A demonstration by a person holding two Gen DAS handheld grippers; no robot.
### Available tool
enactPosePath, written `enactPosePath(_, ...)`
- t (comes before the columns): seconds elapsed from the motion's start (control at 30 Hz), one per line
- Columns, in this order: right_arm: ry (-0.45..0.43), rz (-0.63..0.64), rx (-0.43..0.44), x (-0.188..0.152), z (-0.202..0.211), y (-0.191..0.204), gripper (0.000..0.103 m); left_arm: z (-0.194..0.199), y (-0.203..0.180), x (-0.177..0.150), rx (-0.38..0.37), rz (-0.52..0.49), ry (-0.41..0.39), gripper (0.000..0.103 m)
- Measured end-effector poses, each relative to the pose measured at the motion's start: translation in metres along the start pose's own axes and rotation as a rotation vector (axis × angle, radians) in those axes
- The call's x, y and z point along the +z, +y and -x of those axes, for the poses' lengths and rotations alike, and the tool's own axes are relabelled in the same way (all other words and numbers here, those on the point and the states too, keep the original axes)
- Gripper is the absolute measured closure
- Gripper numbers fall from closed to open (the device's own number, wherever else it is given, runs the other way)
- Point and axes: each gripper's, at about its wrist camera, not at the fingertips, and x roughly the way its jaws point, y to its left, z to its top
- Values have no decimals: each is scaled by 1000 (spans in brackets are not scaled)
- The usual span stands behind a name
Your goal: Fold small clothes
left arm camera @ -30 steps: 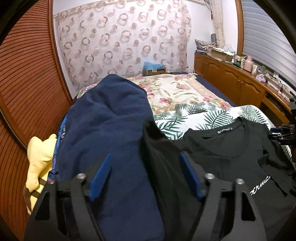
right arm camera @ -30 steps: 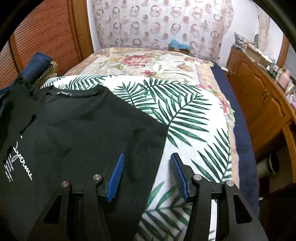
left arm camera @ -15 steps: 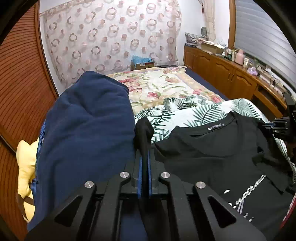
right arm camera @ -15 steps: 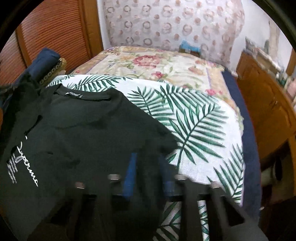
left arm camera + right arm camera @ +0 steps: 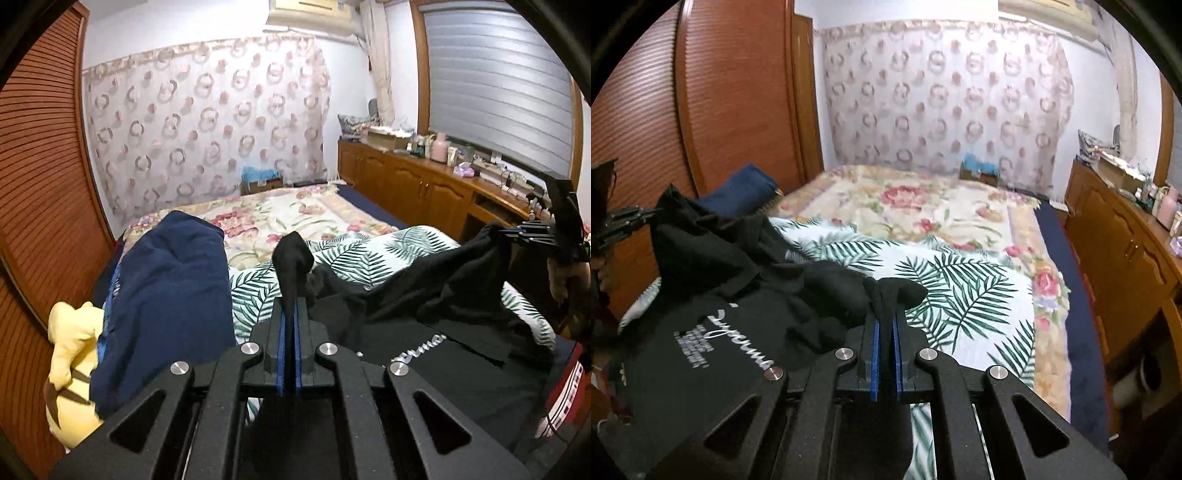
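A black T-shirt (image 5: 436, 295) with white lettering hangs lifted over the palm-leaf sheet (image 5: 354, 254) on the bed. My left gripper (image 5: 290, 306) is shut on a pinch of its left edge. My right gripper (image 5: 885, 317) is shut on its right edge; the shirt (image 5: 713, 325) sags between them in the right wrist view. Each gripper shows in the other's view, the right gripper (image 5: 524, 232) far right and the left gripper (image 5: 631, 218) far left, each with black cloth in it.
A navy garment pile (image 5: 162, 291) and a yellow plush toy (image 5: 70, 354) lie left of the shirt, against a wooden slatted wardrobe (image 5: 40, 184). A floral blanket (image 5: 923, 206) covers the far bed. A wooden cabinet (image 5: 417, 188) with bottles runs along the right.
Both grippers closed on the shirt's edges, then lifted. The shirt, flat on the sheet a second ago, now hangs bunched between them above the bed.
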Motion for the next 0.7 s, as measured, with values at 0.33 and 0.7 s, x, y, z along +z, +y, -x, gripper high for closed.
enactPosePath(0.33,-32,4,28,-47,74,19,97,67,1,-59,18,66,-17,99)
enactPosePath(0.7,103,26,29,-73,124,31,97,83,-3,-113,61,104,72,99)
